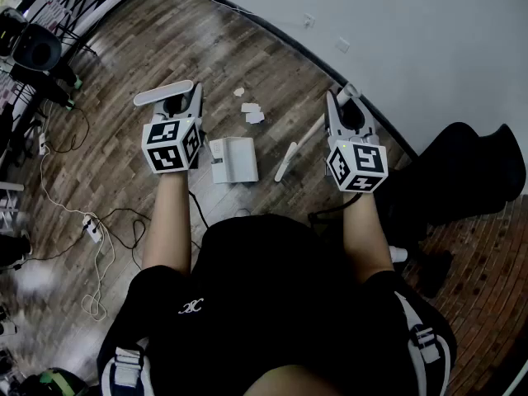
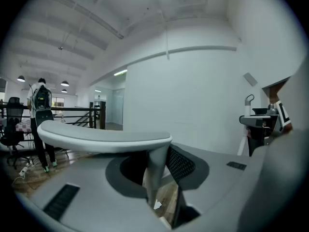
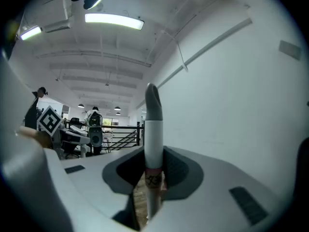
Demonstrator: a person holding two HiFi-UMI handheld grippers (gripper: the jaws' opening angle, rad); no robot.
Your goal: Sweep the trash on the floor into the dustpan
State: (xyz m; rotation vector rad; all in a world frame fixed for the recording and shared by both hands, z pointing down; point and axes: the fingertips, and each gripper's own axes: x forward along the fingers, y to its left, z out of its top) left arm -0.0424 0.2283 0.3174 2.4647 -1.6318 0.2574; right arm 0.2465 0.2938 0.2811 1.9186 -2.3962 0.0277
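In the head view my left gripper (image 1: 177,106) is shut on the grey-white handle (image 1: 163,94) of a white dustpan (image 1: 233,160) that rests on the wooden floor just right of it. My right gripper (image 1: 346,112) is shut on the white broom (image 1: 299,145), whose lower end slants down-left to the floor beside the dustpan. Small white scraps of paper trash (image 1: 253,114) lie just beyond the dustpan. In the left gripper view the handle's stem (image 2: 157,175) stands between the jaws under its wide top. The broom handle (image 3: 153,129) rises upright between the jaws in the right gripper view.
A white wall (image 1: 396,40) runs along the right. Cables and a power strip (image 1: 93,229) lie on the floor at the left, with chairs (image 1: 37,48) at the far left. A dark bag (image 1: 462,176) sits by the wall at the right.
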